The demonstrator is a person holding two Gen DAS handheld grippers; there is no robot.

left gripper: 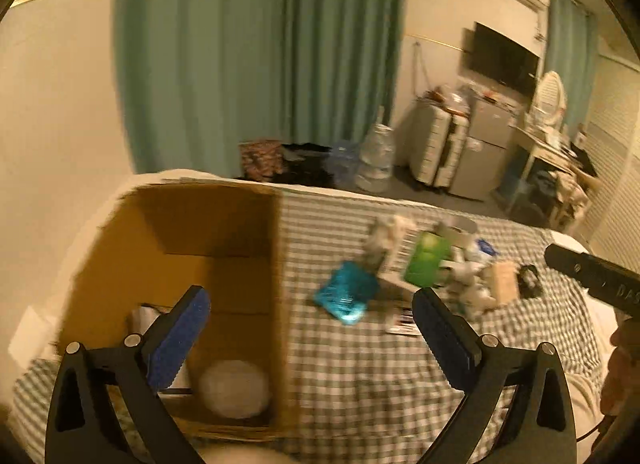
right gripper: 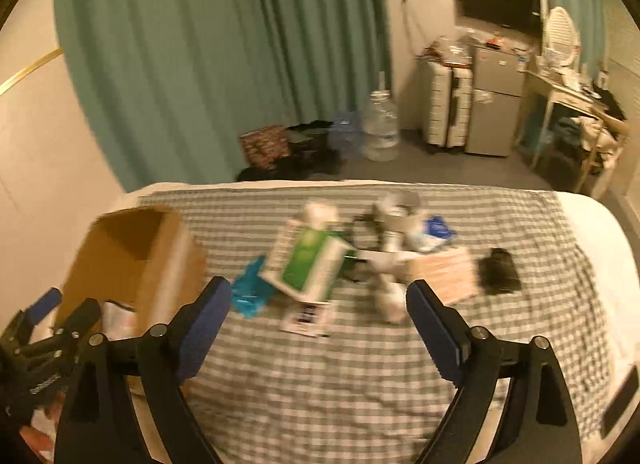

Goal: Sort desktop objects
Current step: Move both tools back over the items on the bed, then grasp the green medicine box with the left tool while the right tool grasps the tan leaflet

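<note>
Left gripper (left gripper: pixel 310 304): jaws spread wide, nothing between the pads. Right gripper (right gripper: pixel 318 296): jaws likewise wide apart, empty. Both frames are motion-blurred.

One cardboard box (left gripper: pixel 180 248) stands open at the left edge of the bed (right gripper: pixel 360 384), which carries a green-and-white checked cover. Inside the box: one pale round object (left gripper: pixel 234 388), identity unclear, and one white item partly hidden behind the left pad.

The unsorted pile lies near the middle of the bed, toward its far edge. Countable items: one blue crinkled packet (right gripper: pixel 250 292), one green-and-white carton (right gripper: pixel 306 264), one roll of tape (right gripper: pixel 398 212), one black object (right gripper: pixel 498 272), one tan box (right gripper: pixel 444 272). Several white items beneath and between these cannot be separated or counted.
</note>
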